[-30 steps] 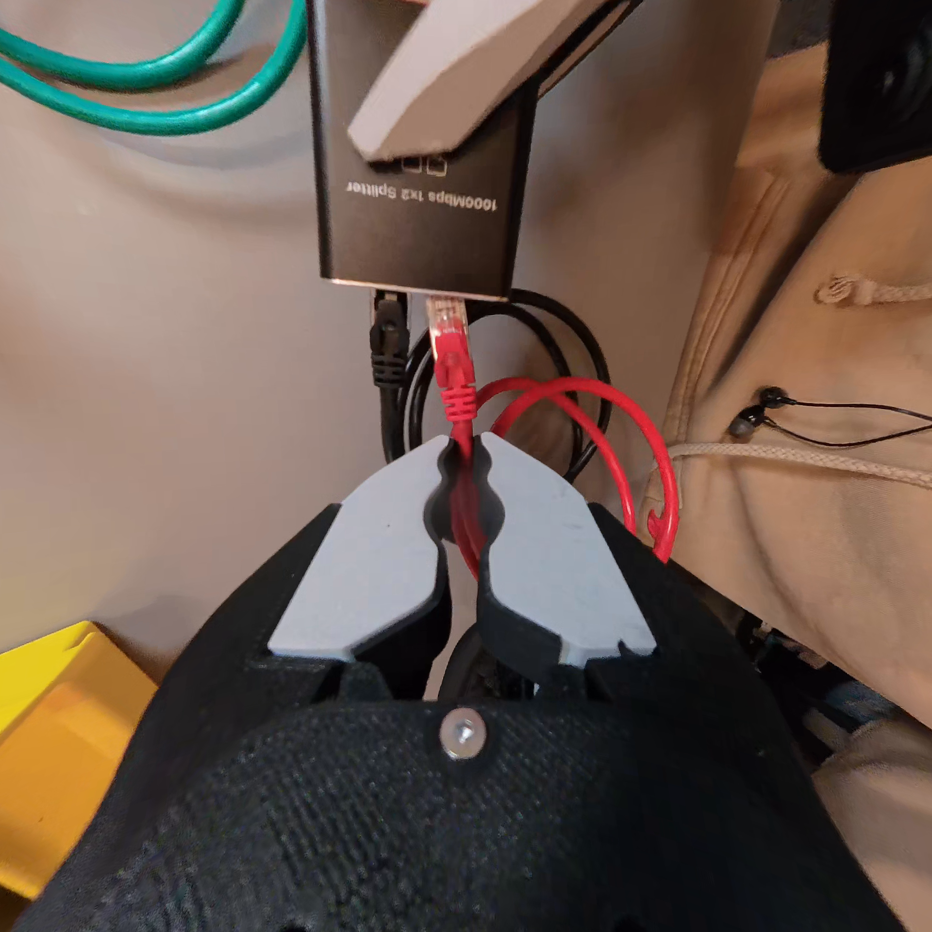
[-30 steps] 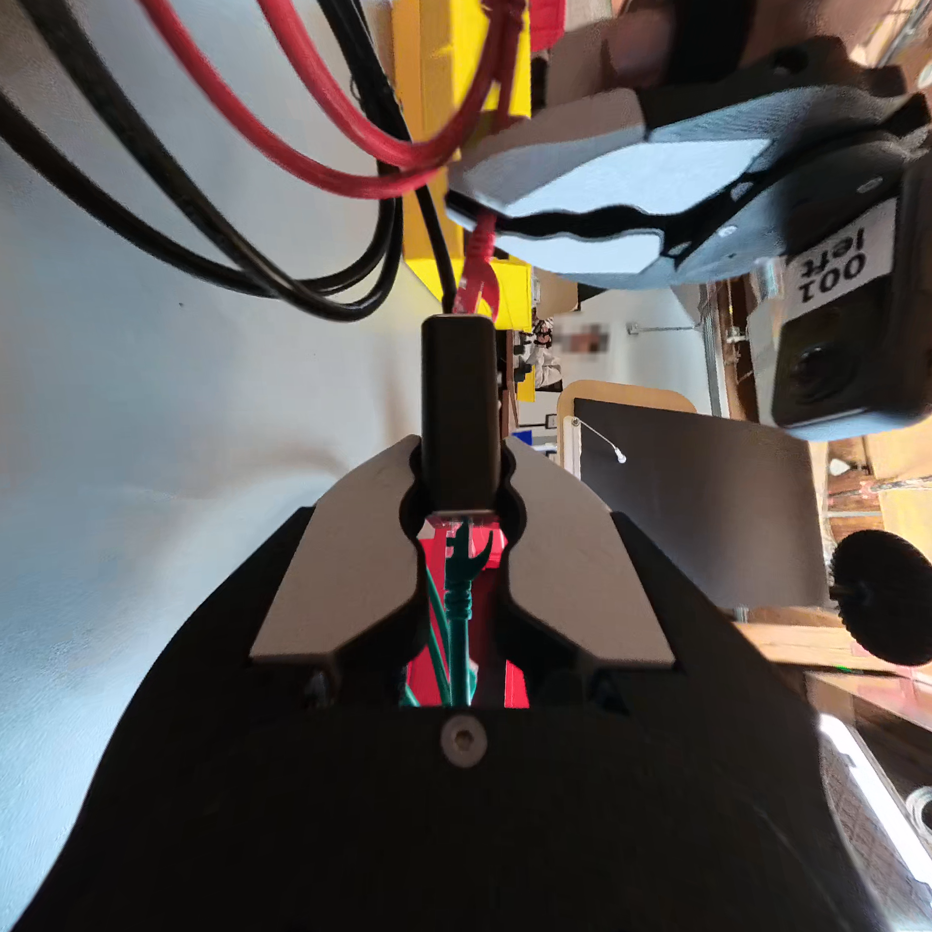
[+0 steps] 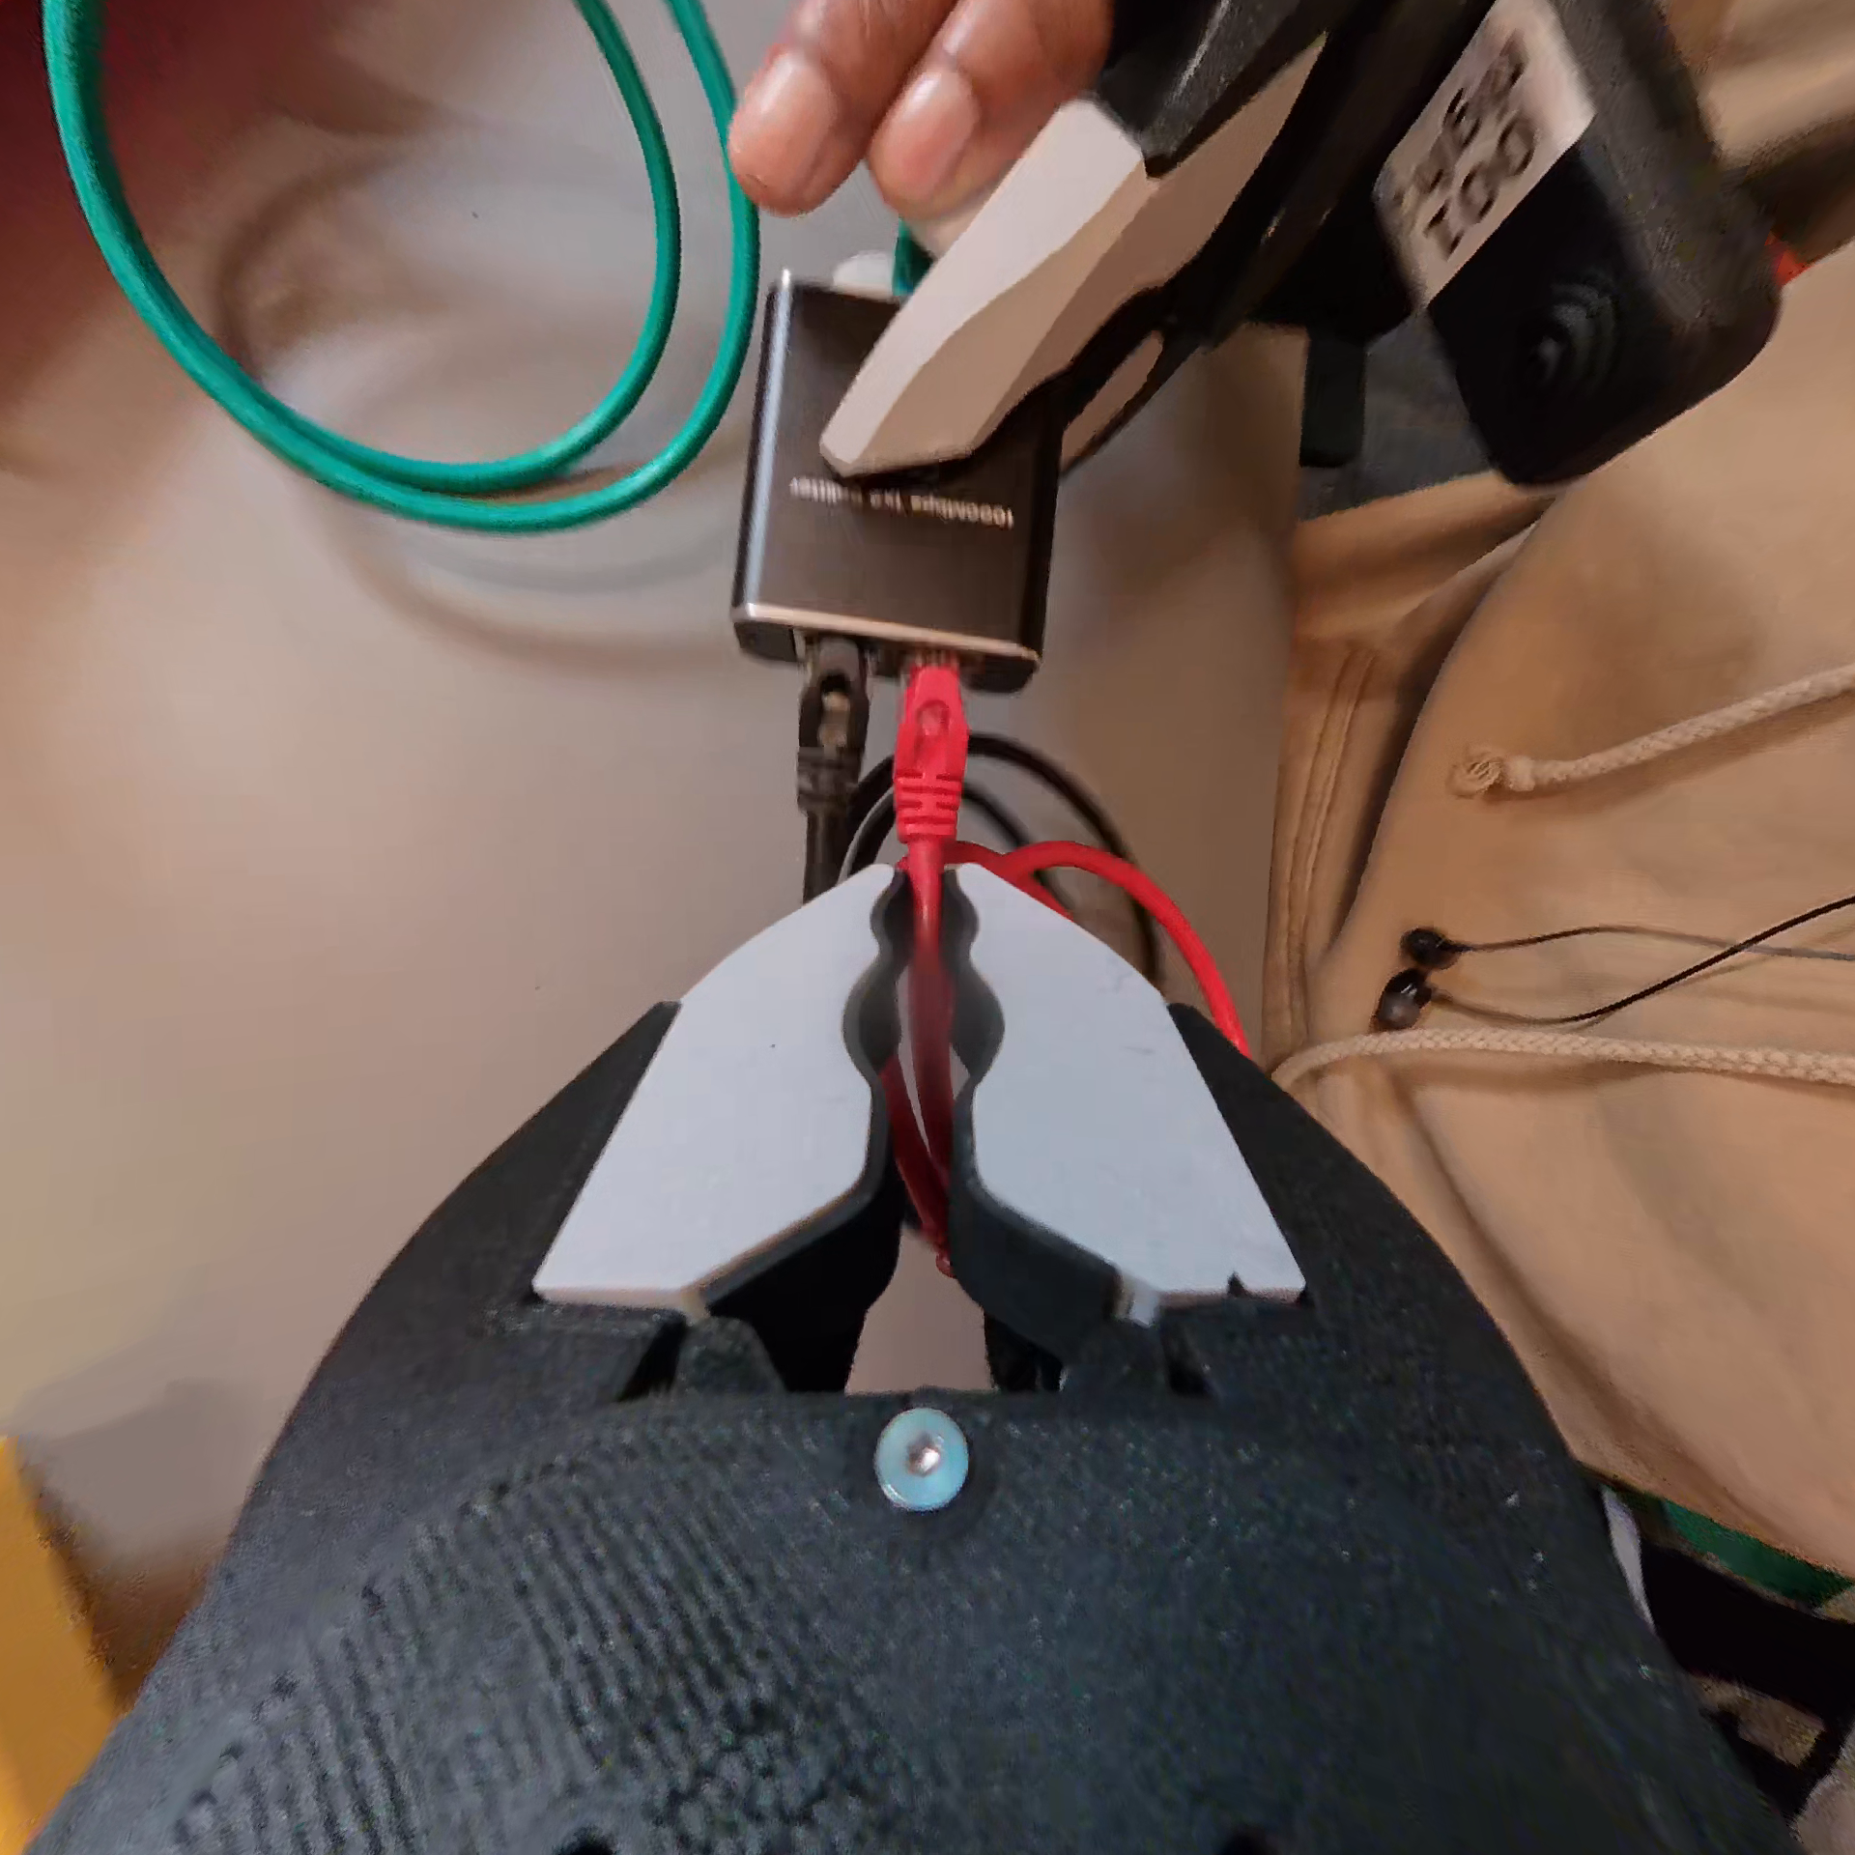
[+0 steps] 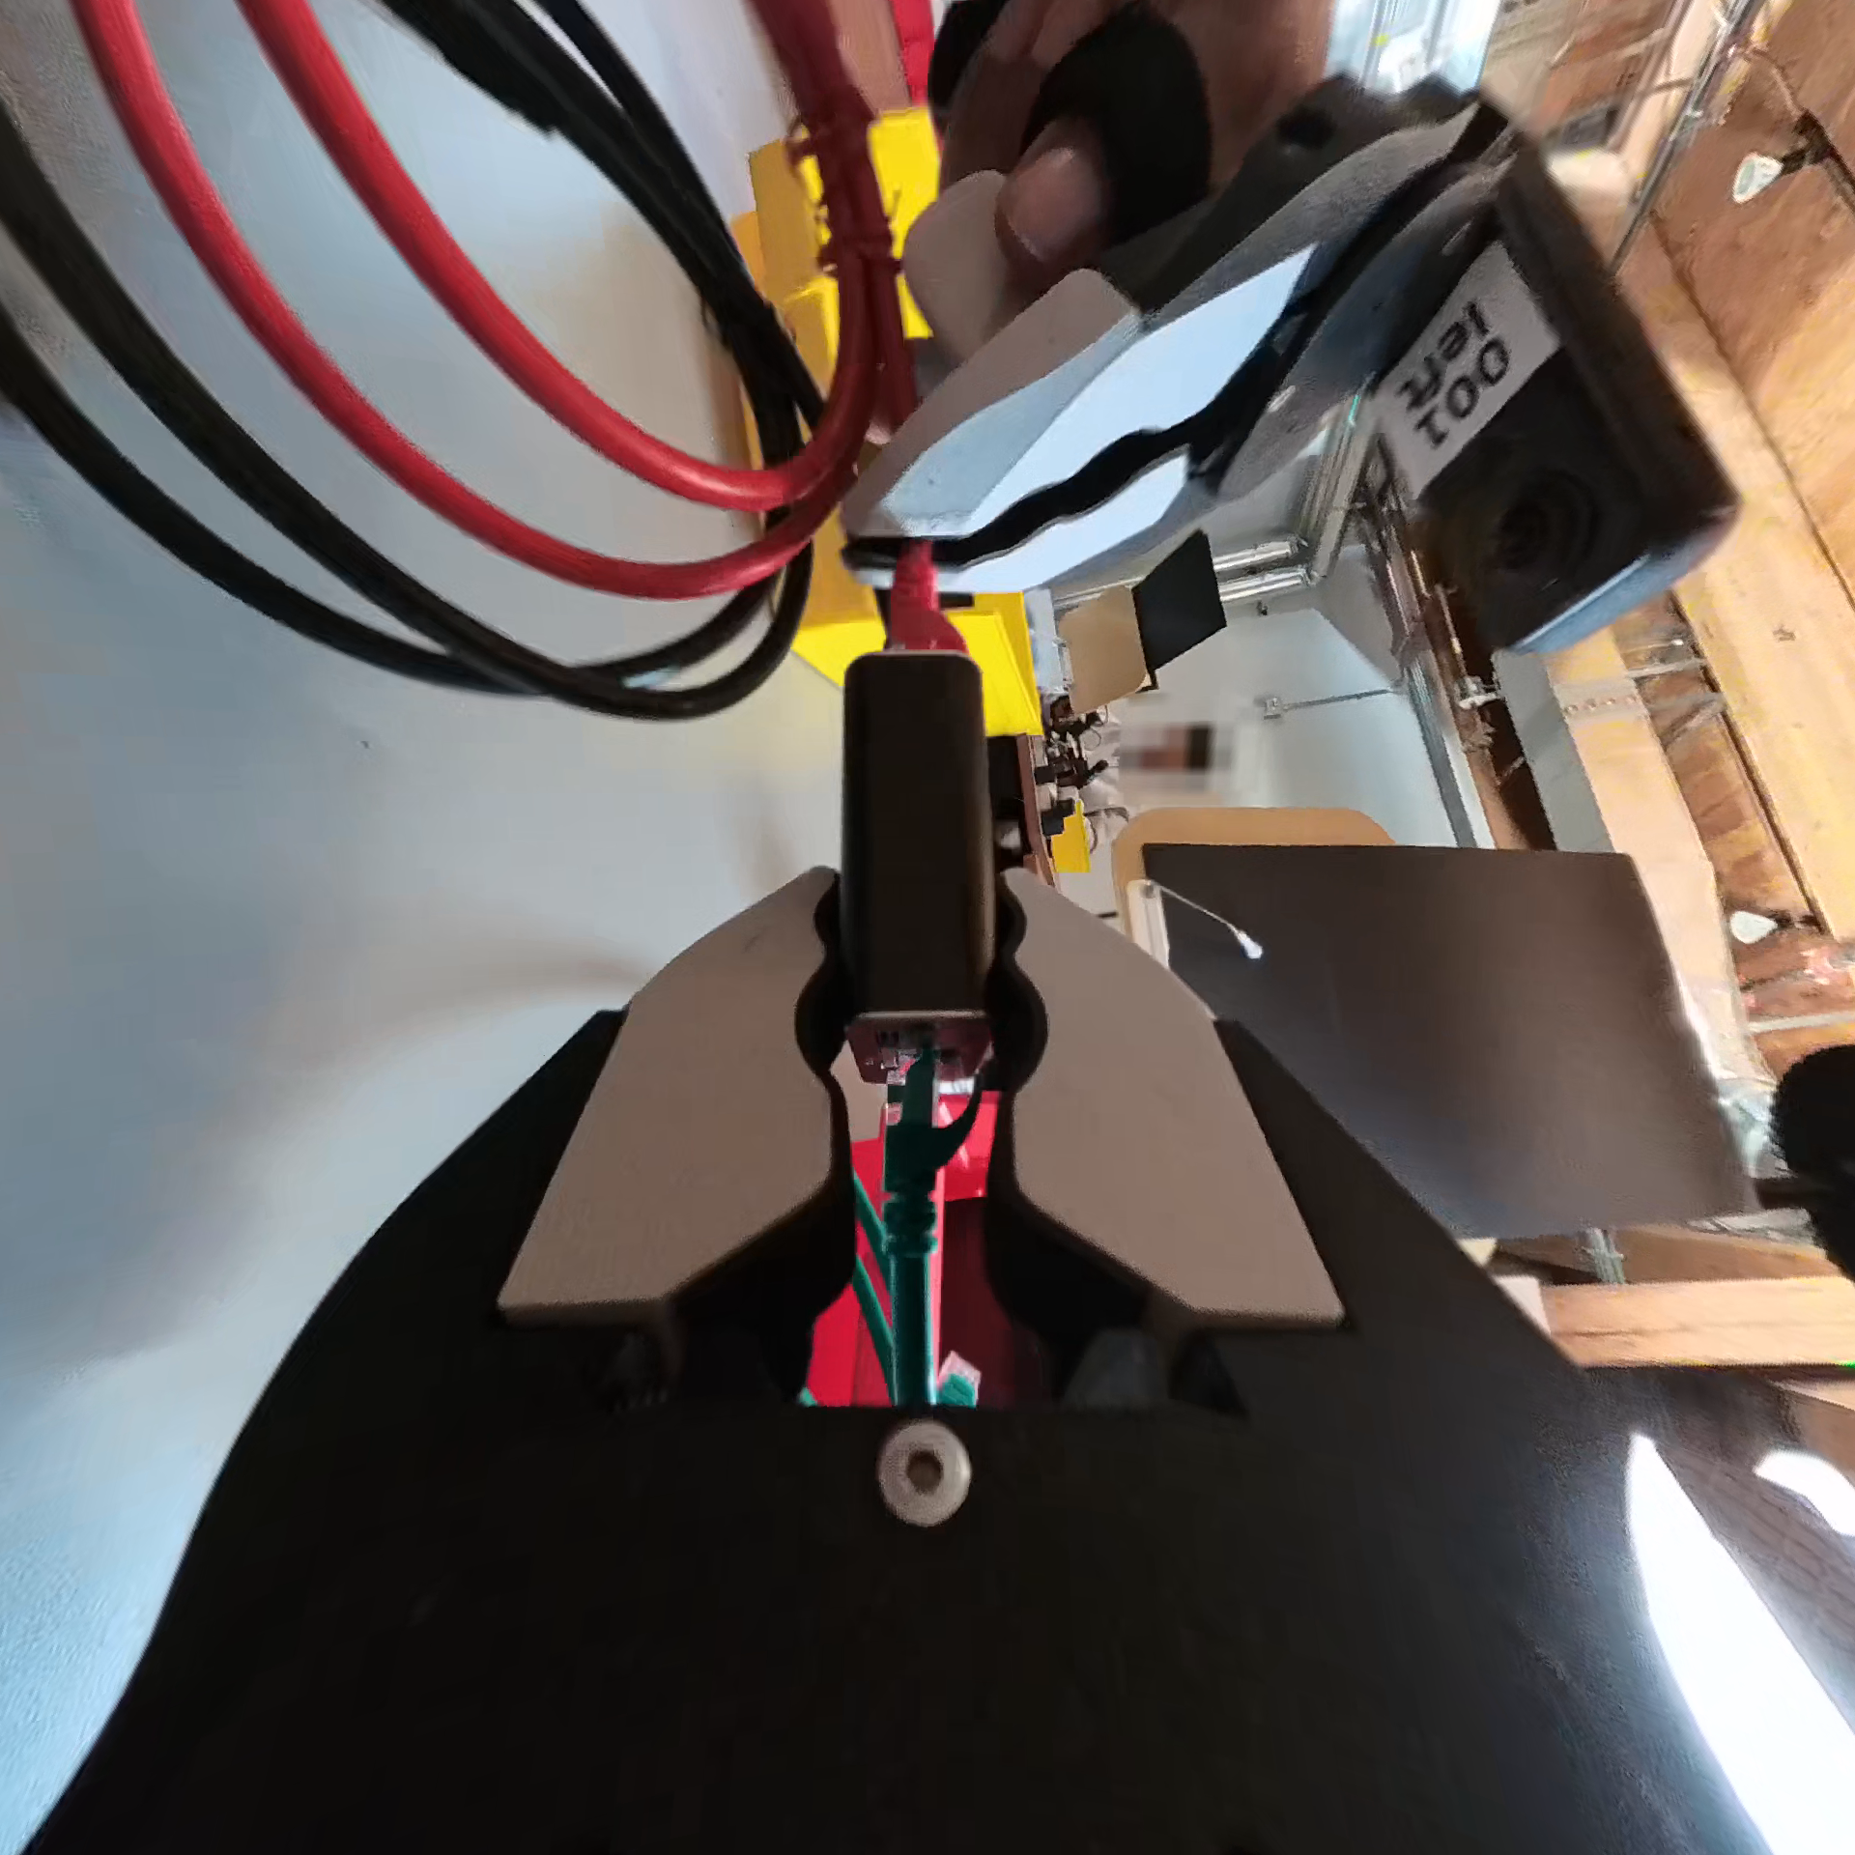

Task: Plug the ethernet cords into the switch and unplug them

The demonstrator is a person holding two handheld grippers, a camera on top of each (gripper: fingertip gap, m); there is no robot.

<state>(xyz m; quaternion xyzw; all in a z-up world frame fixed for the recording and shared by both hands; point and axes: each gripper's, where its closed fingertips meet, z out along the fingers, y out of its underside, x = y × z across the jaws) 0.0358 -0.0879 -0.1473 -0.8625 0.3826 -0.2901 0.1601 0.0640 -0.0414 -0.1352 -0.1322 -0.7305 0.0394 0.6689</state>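
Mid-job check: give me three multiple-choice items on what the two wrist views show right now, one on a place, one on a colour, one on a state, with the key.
1. Where is the green cord plugged into the switch?
A. beside the black cord
B. on the end opposite the red cord
C. nowhere

2. What colour is the cord next to the red cord on the switch's near end?
A. black
B. yellow
C. white

3. What is the left gripper doing?
A. open over the table
B. shut on the red cord
C. shut on the switch

Key: B, the right wrist view shows the green plug in the end between the right gripper's fingers; A, the black cord sits beside it; B, its fingers pinch the red cord behind the plug.
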